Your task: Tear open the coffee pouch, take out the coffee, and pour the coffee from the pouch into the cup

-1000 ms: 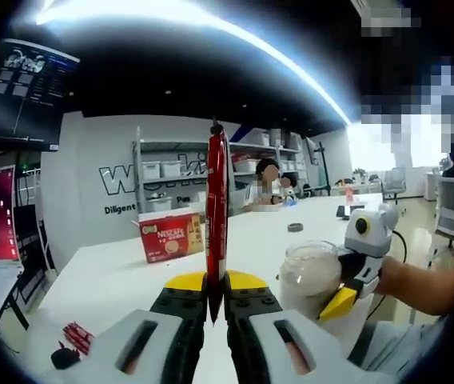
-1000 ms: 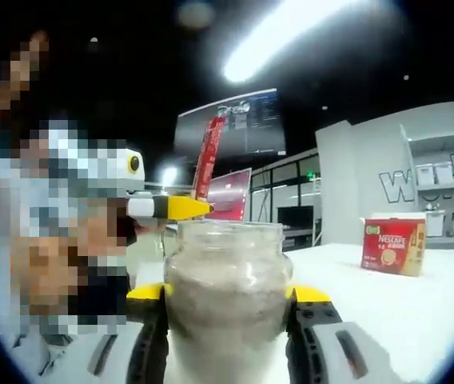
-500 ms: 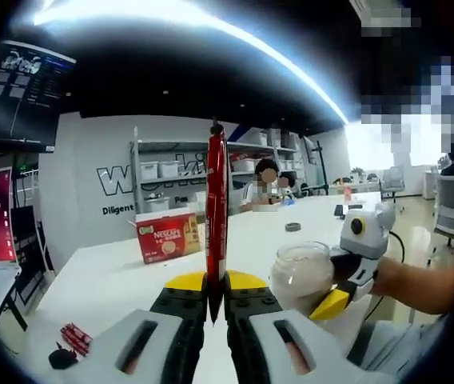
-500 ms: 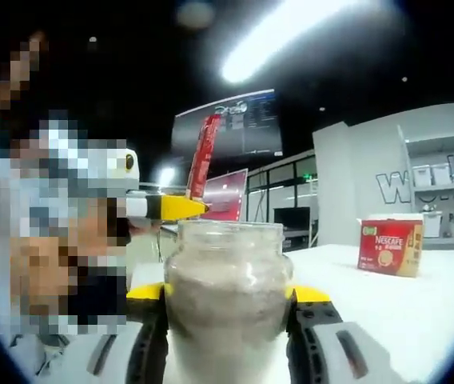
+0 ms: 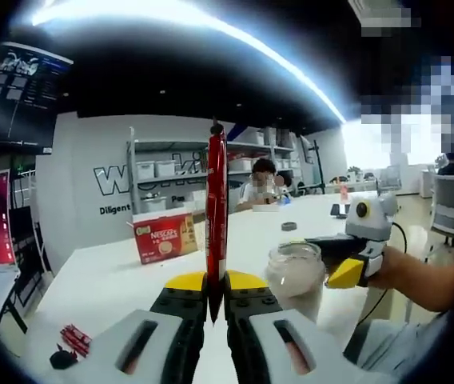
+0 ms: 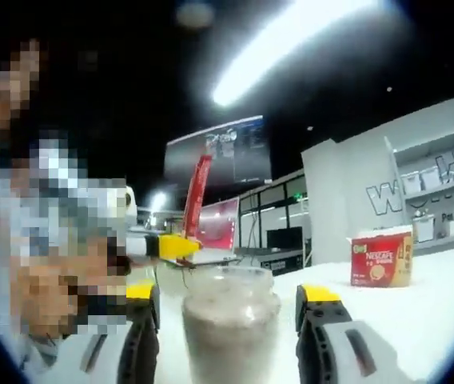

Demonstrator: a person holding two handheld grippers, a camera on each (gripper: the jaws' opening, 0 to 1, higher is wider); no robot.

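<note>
Left gripper view: my left gripper [image 5: 217, 298] pinches the red coffee stick [image 5: 216, 210] upright, long axis vertical. The jar [image 5: 295, 277] stands low to its right on the table [image 5: 115, 272].

Right gripper view: right gripper [image 6: 229, 310] jaws spread, apparently clear of the jar [image 6: 229, 326]; stick [image 6: 196, 195] up-left of it.

Red coffee pouch [image 5: 216, 210] stands straight up, pinched at its bottom end between the left gripper [image 5: 216, 298] jaws. The glass cup [image 6: 229, 332], looks frosted or maybe powder-filled, sits between the right gripper's [image 6: 231, 298] spread jaws.
</note>
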